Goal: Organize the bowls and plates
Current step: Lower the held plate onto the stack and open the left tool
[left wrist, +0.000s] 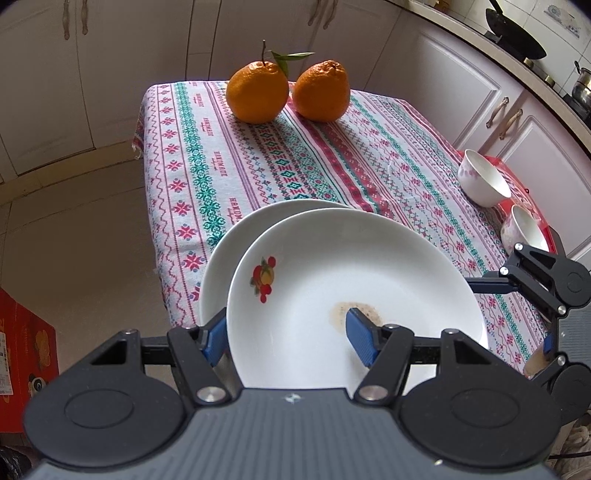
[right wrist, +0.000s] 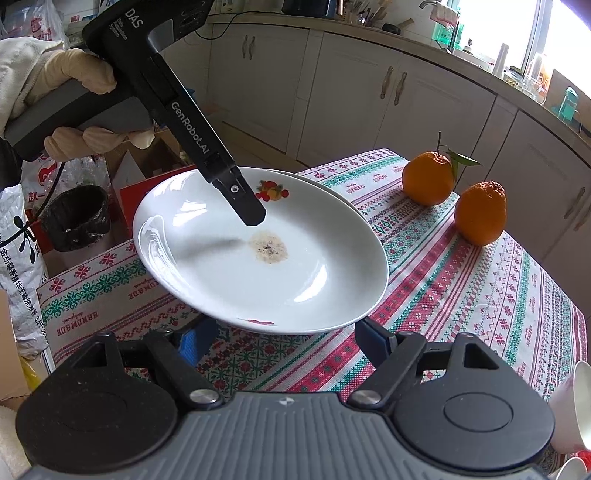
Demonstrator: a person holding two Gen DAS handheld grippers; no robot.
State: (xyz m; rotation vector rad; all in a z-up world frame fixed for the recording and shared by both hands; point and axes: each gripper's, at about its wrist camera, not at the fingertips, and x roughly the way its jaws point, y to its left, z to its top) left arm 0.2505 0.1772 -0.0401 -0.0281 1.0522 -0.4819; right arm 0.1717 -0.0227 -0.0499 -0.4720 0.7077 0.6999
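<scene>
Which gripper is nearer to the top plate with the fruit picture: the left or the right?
Left. The left gripper grips the top plate's rim, one finger reaching inside. The right gripper sits open at the opposite rim, not gripping it.

Kitchen. Cream cabinet doors [right wrist: 402,92] with metal handles run along far walls under pale counter [right wrist: 424,44]. Bright window [right wrist: 517,33] at upper right, daylight blown out; jars and bottles on counter beneath it. Beige tiled floor [left wrist: 74,229]. Table under patterned cloth [left wrist: 295,158] in red, green, white bands. Black wok [left wrist: 513,33] and steel pot [left wrist: 583,88] on stove. Red carton [left wrist: 22,354] on floor; black-lined bin [right wrist: 77,218] beside printed bags.
</scene>
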